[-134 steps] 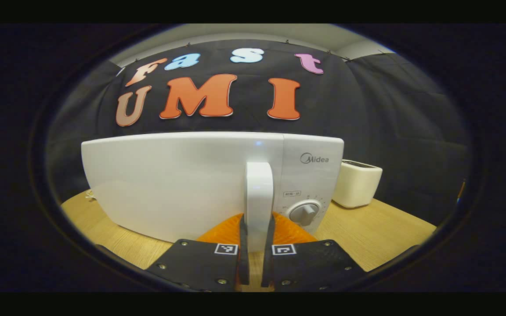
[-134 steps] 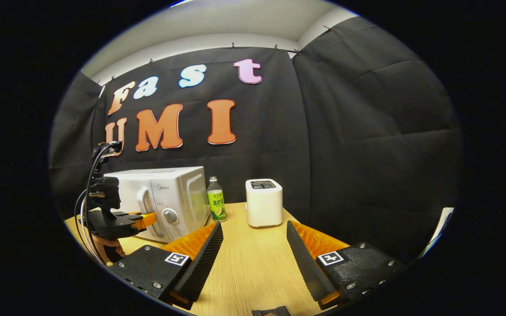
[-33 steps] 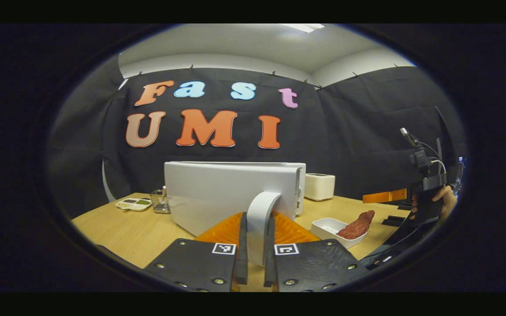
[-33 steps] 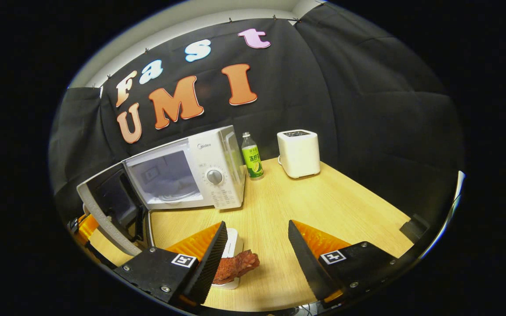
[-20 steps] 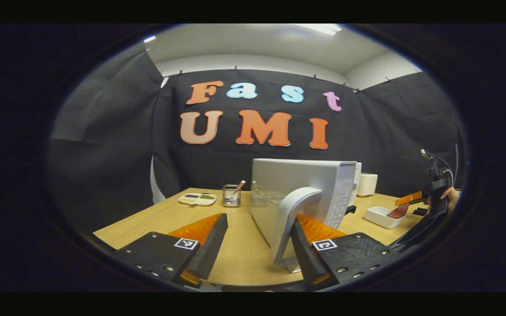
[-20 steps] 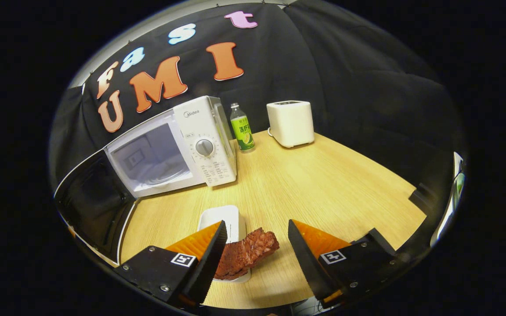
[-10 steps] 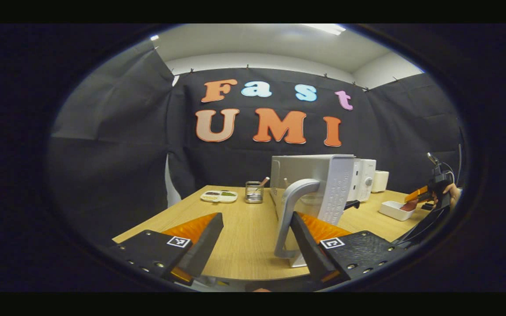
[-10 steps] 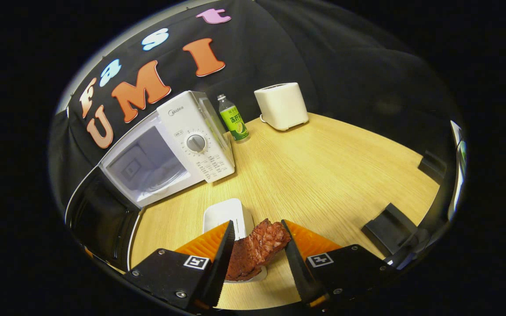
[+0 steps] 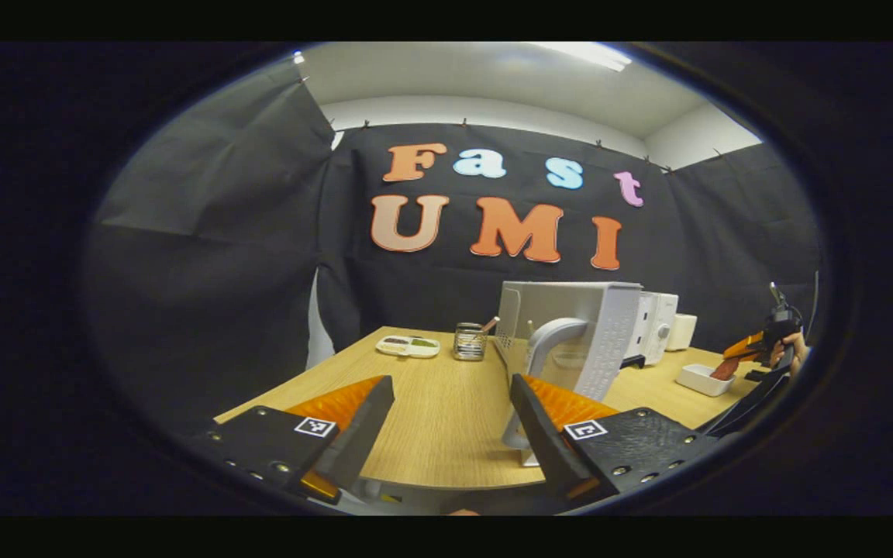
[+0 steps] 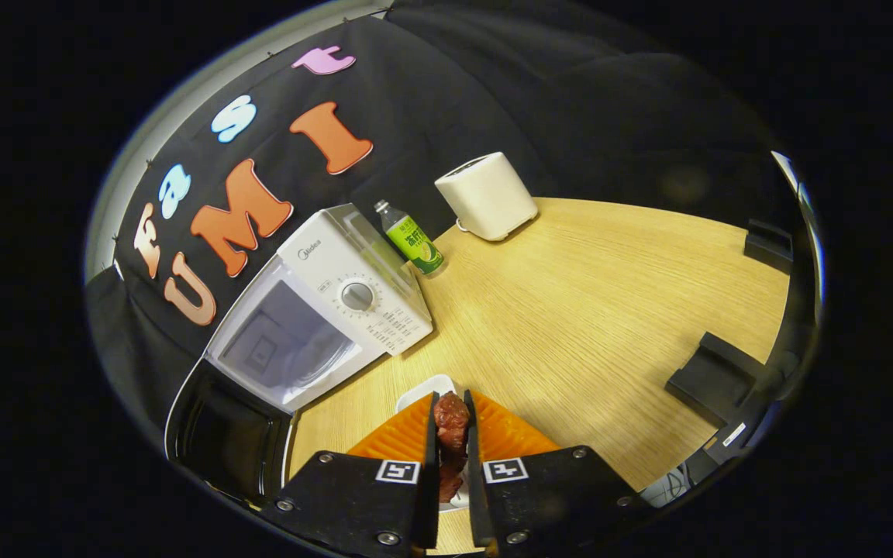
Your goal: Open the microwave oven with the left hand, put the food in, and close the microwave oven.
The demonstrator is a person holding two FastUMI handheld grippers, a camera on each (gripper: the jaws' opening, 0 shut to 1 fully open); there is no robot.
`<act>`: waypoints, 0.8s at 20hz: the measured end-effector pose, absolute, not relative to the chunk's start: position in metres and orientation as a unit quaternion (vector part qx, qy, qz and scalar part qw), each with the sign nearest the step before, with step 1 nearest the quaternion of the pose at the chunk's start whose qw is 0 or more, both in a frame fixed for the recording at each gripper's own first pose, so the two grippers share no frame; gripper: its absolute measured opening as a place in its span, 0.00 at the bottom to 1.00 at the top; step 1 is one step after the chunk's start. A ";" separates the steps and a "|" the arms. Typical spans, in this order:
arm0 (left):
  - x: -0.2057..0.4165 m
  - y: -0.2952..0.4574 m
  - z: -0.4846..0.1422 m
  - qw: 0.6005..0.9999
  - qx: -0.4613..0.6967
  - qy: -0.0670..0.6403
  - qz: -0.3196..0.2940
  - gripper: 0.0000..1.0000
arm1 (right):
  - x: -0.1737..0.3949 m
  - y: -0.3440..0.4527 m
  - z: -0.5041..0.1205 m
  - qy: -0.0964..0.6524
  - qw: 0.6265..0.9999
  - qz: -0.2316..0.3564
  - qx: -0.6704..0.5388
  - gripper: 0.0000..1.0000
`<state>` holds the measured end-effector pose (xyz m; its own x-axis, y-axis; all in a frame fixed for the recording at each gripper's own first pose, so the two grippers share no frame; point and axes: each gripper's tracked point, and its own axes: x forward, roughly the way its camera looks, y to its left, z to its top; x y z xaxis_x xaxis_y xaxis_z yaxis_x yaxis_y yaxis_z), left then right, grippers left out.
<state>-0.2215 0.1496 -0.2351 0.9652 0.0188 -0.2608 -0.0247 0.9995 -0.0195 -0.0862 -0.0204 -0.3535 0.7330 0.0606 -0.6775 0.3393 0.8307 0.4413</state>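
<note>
The white microwave (image 10: 353, 267) stands with its door (image 10: 222, 434) swung wide and its cavity (image 10: 284, 345) showing. In the left gripper view the door's handle (image 9: 551, 341) is just beyond my right finger, and my left gripper (image 9: 446, 430) is open with nothing between its fingers. My right gripper (image 10: 450, 403) is shut on a reddish-brown piece of meat (image 10: 452, 418), right over the white dish (image 10: 419, 394). Far right in the left gripper view, the right gripper (image 9: 753, 346) holds the meat (image 9: 725, 368) above the dish (image 9: 698, 378).
A green-labelled bottle (image 10: 413, 240) and a white toaster (image 10: 487, 195) stand right of the microwave. Black blocks (image 10: 714, 376) sit at the table's right edge. Left of the door are a small sauce tray (image 9: 408, 346) and a glass jar (image 9: 468, 342). Bare wooden table (image 10: 586, 310) lies ahead.
My right gripper has shut on the meat and tilted. The left gripper let go of the handle about a second ago and has since drawn back a little from the open door.
</note>
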 end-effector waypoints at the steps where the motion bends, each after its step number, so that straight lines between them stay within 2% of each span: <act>1: -0.221 0.155 -0.233 0.991 -0.008 0.129 0.019 0.90 | -0.084 -0.017 -0.345 0.351 0.894 -0.073 0.267 0.16; 6: -0.211 0.171 -0.234 0.991 0.004 0.125 0.050 0.87 | -0.057 0.008 -0.289 0.297 0.928 -0.037 0.221 0.15; 7: -0.212 0.173 -0.236 0.990 0.003 0.128 0.054 0.90 | -0.052 0.015 -0.278 0.286 0.933 -0.030 0.215 0.15; 9: -0.208 0.176 -0.241 0.990 -0.003 0.131 0.059 0.87 | -0.035 0.029 -0.262 0.267 0.941 -0.019 0.208 0.15; 11: -0.204 0.182 -0.248 0.988 -0.011 0.137 0.068 0.90 | -0.016 0.044 -0.252 0.252 0.946 -0.011 0.204 0.15; 16: -0.206 0.189 -0.252 0.987 -0.024 0.135 0.082 0.89 | 0.035 0.100 -0.231 0.207 0.953 0.017 0.221 0.15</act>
<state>-0.2063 0.1891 -0.2521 0.9502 0.1549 -0.2704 -0.1680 0.9855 -0.0256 0.0353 0.1004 -0.2308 0.9134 0.1247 -0.3875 0.0583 0.9020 0.4277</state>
